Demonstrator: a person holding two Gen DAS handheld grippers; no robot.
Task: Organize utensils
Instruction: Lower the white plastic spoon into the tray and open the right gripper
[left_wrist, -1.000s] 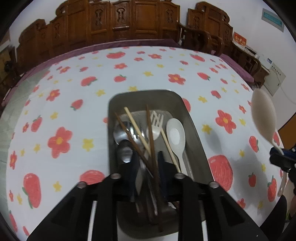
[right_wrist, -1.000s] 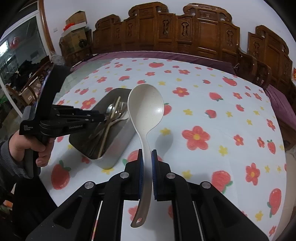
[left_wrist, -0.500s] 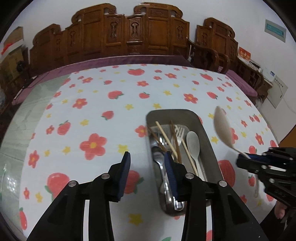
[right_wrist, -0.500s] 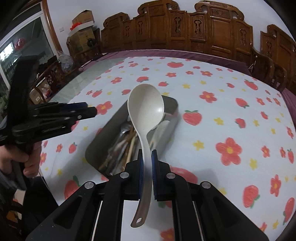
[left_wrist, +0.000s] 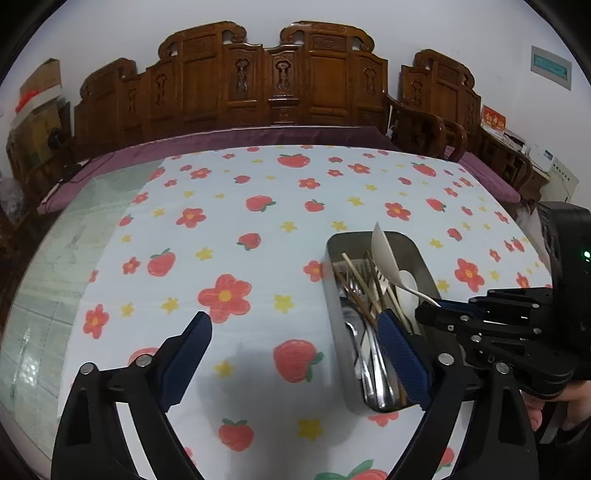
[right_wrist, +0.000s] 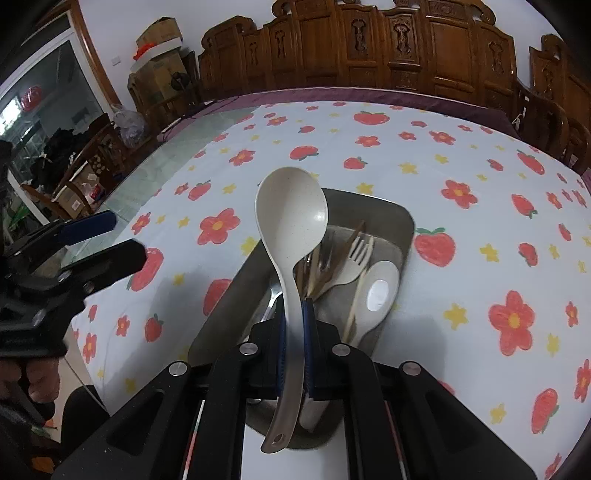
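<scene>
your right gripper (right_wrist: 293, 332) is clamped on the handle of a cream ladle (right_wrist: 290, 221), bowl up, hanging just above the steel tray (right_wrist: 400, 218). your left gripper (left_wrist: 291, 354) has nothing between its pads; its jaws are opening wide beside the tray's left wall, over the cloth. in the tray lie a pale fork (right_wrist: 356, 258), a flat pale spoon (right_wrist: 376, 291), chopsticks (left_wrist: 358, 275) and metal spoons (left_wrist: 369, 354). the ladle looks light, stiff and smooth, likely plastic, so it may swivel in a narrow pinch; the mid-handle hold, close behind the bowl, seems the steadier place. the tray sits on a white tablecloth (left_wrist: 258, 206) printed with strawberries and flowers, soft enough to let the tray slide. carved wooden chairs (left_wrist: 280, 81) line the table's far side beyond the tray.
</scene>
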